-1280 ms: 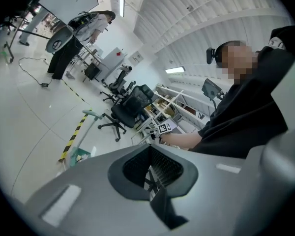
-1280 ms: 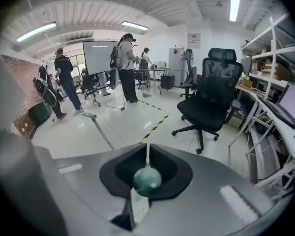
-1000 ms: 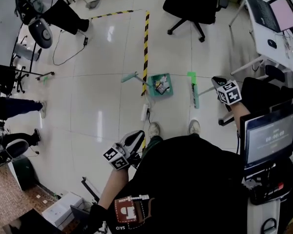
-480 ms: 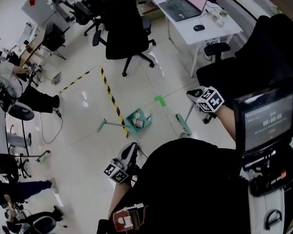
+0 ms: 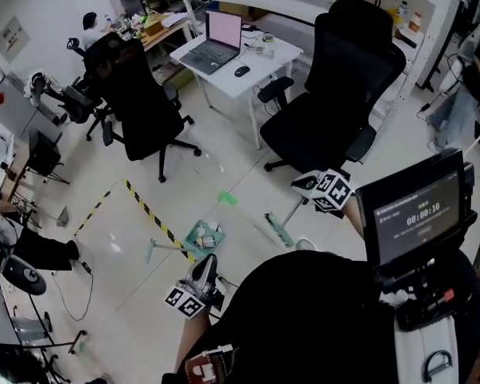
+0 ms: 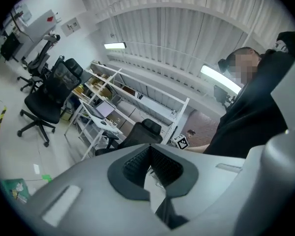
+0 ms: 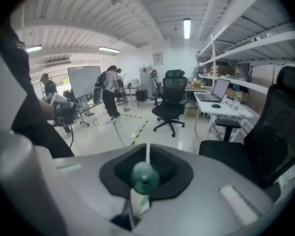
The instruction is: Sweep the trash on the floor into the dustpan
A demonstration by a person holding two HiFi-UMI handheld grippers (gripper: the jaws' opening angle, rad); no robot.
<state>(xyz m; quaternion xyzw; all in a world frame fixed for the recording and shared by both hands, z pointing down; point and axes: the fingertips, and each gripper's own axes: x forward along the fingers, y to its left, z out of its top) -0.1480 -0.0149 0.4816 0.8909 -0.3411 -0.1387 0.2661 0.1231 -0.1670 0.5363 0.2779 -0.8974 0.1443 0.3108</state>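
Observation:
The green dustpan [image 5: 203, 238] sits on the white floor with trash inside it, and its long handle [image 5: 166, 249] points left. It shows again as the dustpan [image 6: 17, 191] at the lower left edge of the left gripper view. To its right lies the green broom head [image 5: 276, 232] on the floor. The broom's pale handle rises to my right gripper [image 5: 306, 185], which is shut on it. The handle's green end [image 7: 145, 177] sits between the jaws of that right gripper [image 7: 147, 154]. My left gripper [image 5: 205, 269] hovers near the dustpan, shut and empty; the left gripper [image 6: 148, 151] points at the room.
Yellow-black tape [image 5: 150, 212] crosses the floor left of the dustpan, and a green tape mark [image 5: 226, 198] lies beyond it. Black office chairs [image 5: 144, 110] [image 5: 336, 94] flank a white desk [image 5: 266, 56] with a laptop. A screen [image 5: 416, 214] hangs at my right.
My head view has lifted from the floor toward the desks and chairs, so dustpan and broom sit smaller and lower in frame. The right gripper still holds the broom.

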